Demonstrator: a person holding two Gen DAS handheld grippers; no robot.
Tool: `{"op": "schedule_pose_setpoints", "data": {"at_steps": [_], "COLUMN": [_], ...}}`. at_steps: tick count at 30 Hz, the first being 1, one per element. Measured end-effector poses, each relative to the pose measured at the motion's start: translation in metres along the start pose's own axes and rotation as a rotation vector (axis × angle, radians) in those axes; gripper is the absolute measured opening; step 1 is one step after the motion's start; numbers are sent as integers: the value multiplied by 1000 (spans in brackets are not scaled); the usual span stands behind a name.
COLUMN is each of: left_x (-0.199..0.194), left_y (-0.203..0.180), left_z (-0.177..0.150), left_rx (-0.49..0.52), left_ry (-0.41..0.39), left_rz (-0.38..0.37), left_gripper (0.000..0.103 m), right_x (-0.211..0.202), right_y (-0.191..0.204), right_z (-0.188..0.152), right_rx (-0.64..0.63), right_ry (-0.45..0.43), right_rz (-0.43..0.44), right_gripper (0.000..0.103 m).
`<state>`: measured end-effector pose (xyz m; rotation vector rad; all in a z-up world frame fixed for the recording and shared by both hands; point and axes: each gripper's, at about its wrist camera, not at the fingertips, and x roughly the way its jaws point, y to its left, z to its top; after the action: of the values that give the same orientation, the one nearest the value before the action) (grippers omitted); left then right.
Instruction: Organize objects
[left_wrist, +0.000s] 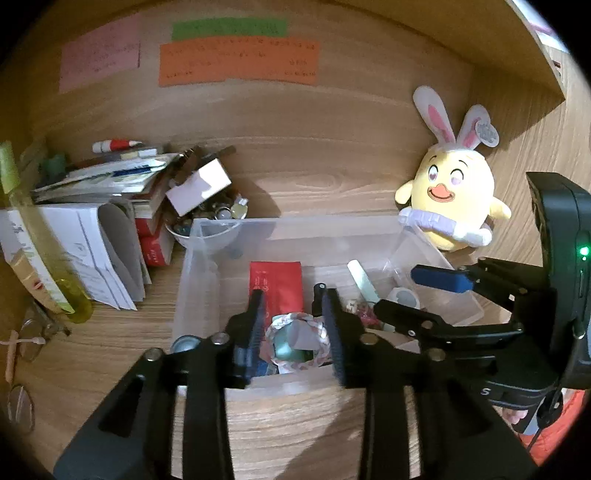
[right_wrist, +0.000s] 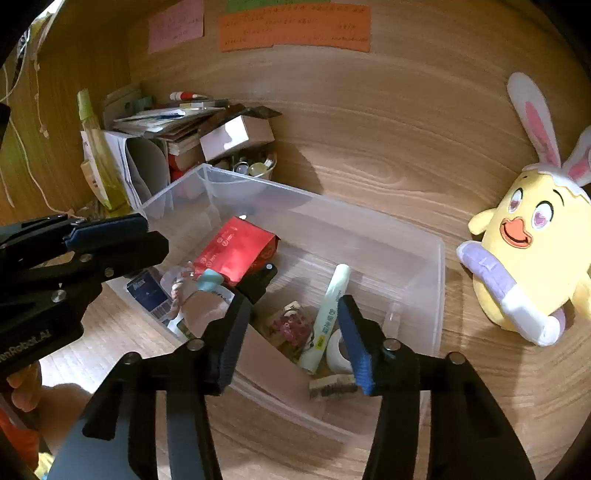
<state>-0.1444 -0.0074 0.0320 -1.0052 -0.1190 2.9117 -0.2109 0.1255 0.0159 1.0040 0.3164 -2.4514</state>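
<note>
A clear plastic bin (left_wrist: 207, 236) (right_wrist: 424, 280) stands on the wooden desk. It holds a red packet (left_wrist: 275, 284) (right_wrist: 236, 251), a pale green tube (left_wrist: 364, 284) (right_wrist: 330, 310), a white tape roll (right_wrist: 338, 352), a round braided item (left_wrist: 295, 341) and other small things. My left gripper (left_wrist: 293, 314) is open over the bin's near side, above the braided item; it also shows in the right wrist view (right_wrist: 122, 236). My right gripper (right_wrist: 291, 332) is open and empty over the bin's right part, above the tube; it also shows in the left wrist view (left_wrist: 417, 291).
A yellow plush chick with rabbit ears (left_wrist: 456, 199) (right_wrist: 532, 251) leans at the right of the bin. A pile of papers and books (left_wrist: 96, 206) (right_wrist: 155, 140), a small white box (left_wrist: 199, 186) and a bowl of trinkets (left_wrist: 210, 218) stand to the left. Glasses (left_wrist: 26, 332) lie at the far left.
</note>
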Motion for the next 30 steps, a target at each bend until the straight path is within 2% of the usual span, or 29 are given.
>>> {"op": "schedule_pose_setpoints", "data": {"at_steps": [3,7,10,12,17,22,26,30], "left_x": [-8,-18,-27,-33,-45,-55,-60,-62], "left_y": [1,2,1,-1,-7,-14,-20,-22], "left_z": [-2,-7,-13,-17,-25,-34,-40,-46], "left_rx": [4,9,18,28,52,78,94,78], "left_ry": [-22,-41,-60,-81,-114,-143,-153,-153], "left_rz": [16,22,37,48,74,69,64,45], "left_gripper": [50,60,72,80,96,99,99,99], "right_x": [-11,-27,-41,-50,-70,-81,-87,-90], "right_y": [0,1,2,2,-1,-4,-4,-7], "right_z": [-2,-5,-9,-12,-20,-28,-38,-48], "right_rx": [-1,-6,-14,-14,3,18,17,35], "right_ry": [-20,-54,-81,-105,-144,-165,-190,-200], "right_rz": [-11,-21,-30,-38,-25,-10,-33,-28], "right_gripper": [59,68,74,81,83,87,97,98]}}
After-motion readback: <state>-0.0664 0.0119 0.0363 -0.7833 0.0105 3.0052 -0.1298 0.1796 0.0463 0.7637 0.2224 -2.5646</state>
